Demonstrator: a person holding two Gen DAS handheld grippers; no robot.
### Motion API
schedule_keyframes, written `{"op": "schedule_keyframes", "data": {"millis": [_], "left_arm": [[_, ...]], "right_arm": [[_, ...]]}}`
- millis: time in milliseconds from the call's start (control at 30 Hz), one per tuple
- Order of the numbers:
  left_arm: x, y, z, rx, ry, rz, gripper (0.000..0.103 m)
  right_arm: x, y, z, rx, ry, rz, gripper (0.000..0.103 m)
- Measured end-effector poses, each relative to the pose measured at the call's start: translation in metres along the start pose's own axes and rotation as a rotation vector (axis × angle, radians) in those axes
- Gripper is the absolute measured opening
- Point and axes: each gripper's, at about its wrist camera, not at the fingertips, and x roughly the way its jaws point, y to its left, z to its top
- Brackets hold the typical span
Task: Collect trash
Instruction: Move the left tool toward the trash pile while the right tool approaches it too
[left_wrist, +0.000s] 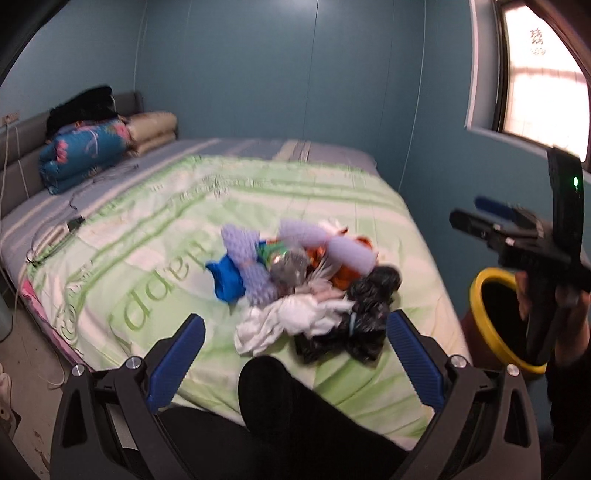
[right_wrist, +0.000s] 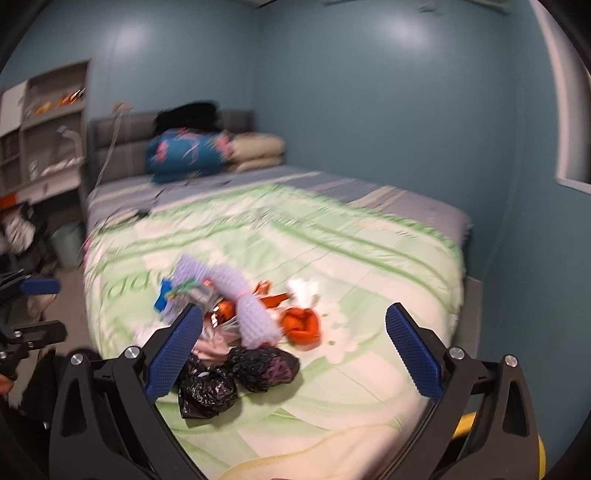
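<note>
A heap of trash (left_wrist: 310, 284) is piled on the quilt (left_wrist: 147, 229) near the foot of the bed (left_wrist: 332, 151). Folded bedding (left_wrist: 85, 151) is stacked at the headboard (right_wrist: 110, 136). A bin (left_wrist: 495, 317) is set beside the bed's right edge.

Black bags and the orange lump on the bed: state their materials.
Black bags: thin plastic film, seemingly; crinkled, with glossy highlights. Orange lump: looks like soft matte cloth or thin plastic, bunched into folds; blur leaves it open.
</note>
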Motion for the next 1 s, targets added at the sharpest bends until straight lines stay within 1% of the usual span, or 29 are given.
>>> {"op": "schedule_keyframes", "data": {"millis": [67,167,200,267,333,367,433,533,633,800,900,933,1000], "left_arm": [[0.011,0.007,-0.004,0.004,0.023,0.000,0.095],[0.029,0.018,-0.008,0.010,0.064,0.026,0.095],[0.034,0.022,-0.008,0.006,0.080,0.021,0.095],[0.047,0.034,-0.009,-0.034,0.119,0.000,0.095],[0.062,0.046,-0.010,-0.072,0.164,-0.022,0.095],[0.065,0.049,-0.012,-0.082,0.170,-0.026,0.095],[0.073,0.055,-0.014,-0.085,0.174,-0.039,0.095],[0.079,0.055,-0.016,-0.065,0.173,-0.047,0.095],[0.084,0.057,-0.016,-0.046,0.158,-0.081,0.095],[0.096,0.057,-0.012,0.012,0.147,-0.086,0.095],[0.101,0.056,-0.008,0.025,0.141,-0.122,0.095],[0.104,0.056,-0.007,0.041,0.135,-0.128,0.095],[0.107,0.055,-0.006,0.059,0.127,-0.124,0.095]], "right_arm": [[0.017,0.002,0.002,-0.024,0.041,0.044,0.095],[0.045,0.003,0.006,-0.036,0.126,0.093,0.095],[0.056,0.005,0.006,-0.041,0.158,0.097,0.095],[0.072,0.008,0.006,-0.061,0.191,0.095,0.095],[0.083,0.014,0.005,-0.078,0.217,0.113,0.095],[0.088,0.017,0.005,-0.082,0.230,0.128,0.095],[0.099,0.023,0.004,-0.093,0.258,0.147,0.095],[0.114,0.030,0.002,-0.120,0.296,0.150,0.095],[0.128,0.034,0.000,-0.137,0.336,0.169,0.095],[0.143,0.038,0.000,-0.151,0.356,0.185,0.094],[0.147,0.043,0.001,-0.176,0.347,0.178,0.092],[0.149,0.044,0.001,-0.184,0.347,0.177,0.089],[0.153,0.046,0.001,-0.190,0.355,0.179,0.088]]}}
